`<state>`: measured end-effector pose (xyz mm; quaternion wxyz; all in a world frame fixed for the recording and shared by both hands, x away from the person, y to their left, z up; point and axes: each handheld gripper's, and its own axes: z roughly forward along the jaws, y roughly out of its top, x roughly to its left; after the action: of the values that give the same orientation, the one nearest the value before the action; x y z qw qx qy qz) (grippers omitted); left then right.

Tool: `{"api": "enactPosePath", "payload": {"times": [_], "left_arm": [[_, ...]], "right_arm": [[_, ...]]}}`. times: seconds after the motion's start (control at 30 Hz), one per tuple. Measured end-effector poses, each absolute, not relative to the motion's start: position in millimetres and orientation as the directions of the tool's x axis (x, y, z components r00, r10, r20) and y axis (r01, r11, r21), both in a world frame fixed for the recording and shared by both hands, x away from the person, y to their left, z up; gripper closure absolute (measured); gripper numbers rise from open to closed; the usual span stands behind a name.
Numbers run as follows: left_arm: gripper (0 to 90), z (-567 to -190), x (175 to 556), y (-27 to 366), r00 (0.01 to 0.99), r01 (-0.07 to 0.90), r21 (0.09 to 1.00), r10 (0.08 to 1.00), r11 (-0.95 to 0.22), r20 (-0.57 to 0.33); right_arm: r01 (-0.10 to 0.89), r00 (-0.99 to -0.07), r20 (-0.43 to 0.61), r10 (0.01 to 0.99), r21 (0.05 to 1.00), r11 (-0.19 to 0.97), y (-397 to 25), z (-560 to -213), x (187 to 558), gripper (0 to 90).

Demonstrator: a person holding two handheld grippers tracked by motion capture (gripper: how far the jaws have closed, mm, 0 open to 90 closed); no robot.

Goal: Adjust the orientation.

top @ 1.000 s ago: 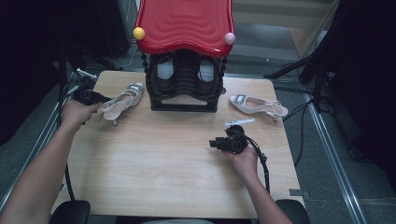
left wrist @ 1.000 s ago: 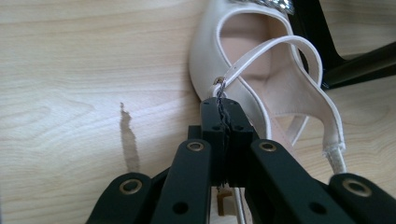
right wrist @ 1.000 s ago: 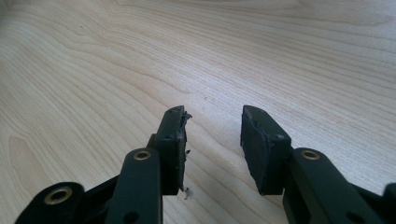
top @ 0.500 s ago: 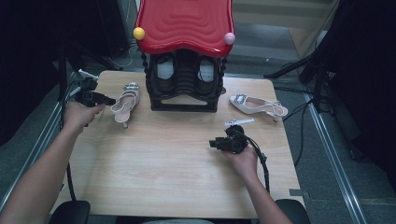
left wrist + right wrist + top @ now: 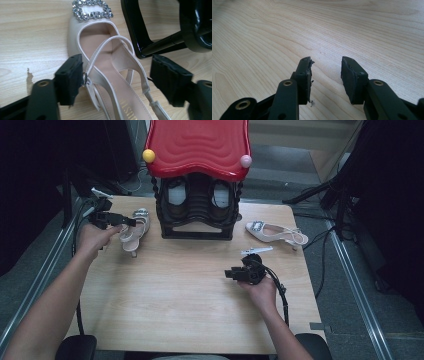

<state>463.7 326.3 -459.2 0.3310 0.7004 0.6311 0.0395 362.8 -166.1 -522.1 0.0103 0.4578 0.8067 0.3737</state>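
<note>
A beige slingback shoe [image 5: 134,231] with a rhinestone buckle lies on the wooden table [image 5: 165,310], just left of the black shoe rack [image 5: 197,215]. My left gripper [image 5: 125,221] is open around its heel end. In the left gripper view the shoe [image 5: 110,75] lies between the jaws of the left gripper [image 5: 117,75]; the left pad [image 5: 71,80] touches the strap buckle and the right pad stands apart. The matching shoe [image 5: 275,232] lies right of the rack. My right gripper [image 5: 231,274] rests open at mid right, over bare wood [image 5: 362,25] in its own view [image 5: 325,72].
The rack has a red wavy roof [image 5: 197,145] with a yellow ball [image 5: 148,155] and a pink ball [image 5: 245,161], and dark shoes [image 5: 175,195] inside. Its black leg [image 5: 150,37] stands close beside the left shoe. A white strip [image 5: 256,251] lies near the right gripper.
The left shoe has turned from slanting to nearly straight, toe pointing away, and sits closer to the rack. The left gripper's jaws now stand apart. The right hand has not moved.
</note>
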Motion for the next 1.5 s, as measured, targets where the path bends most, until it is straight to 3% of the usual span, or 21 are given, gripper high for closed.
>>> {"api": "enactPosePath", "payload": {"times": [0.03,0.37,0.97,1.17,1.37,1.5], "left_arm": [[16.6,-459,464,324,0.203,0.857,0.515,0.920,-0.001,-0.335],[6.8,-471,474,311,0.194,0.876,0.482,0.927,-0.016,-0.322],[4.6,-509,482,296,0.100,0.906,0.422,0.953,0.032,-0.286],[7.5,-510,482,295,0.074,0.911,0.409,0.957,0.050,-0.282],[21.5,-507,479,301,0.068,0.908,0.416,0.961,0.052,-0.268],[25.7,-506,478,301,0.060,0.907,0.417,0.963,0.057,-0.263]], "right_arm": [[0.731,-0.580,0.326,0.746,0.612,0.301,-166,-522,363,61.4],[0.732,-0.580,0.323,0.748,0.610,0.304,-166,-522,363,61.1],[0.732,-0.578,0.323,0.749,0.610,0.302,-166,-522,363,60.7],[0.729,-0.582,0.321,0.747,0.614,0.304,-166,-522,363,60.3],[0.730,-0.580,0.320,0.749,0.612,0.304,-165,-522,363,60.2],[0.728,-0.582,0.320,0.748,0.615,0.303,-165,-522,363,60.2]]}}
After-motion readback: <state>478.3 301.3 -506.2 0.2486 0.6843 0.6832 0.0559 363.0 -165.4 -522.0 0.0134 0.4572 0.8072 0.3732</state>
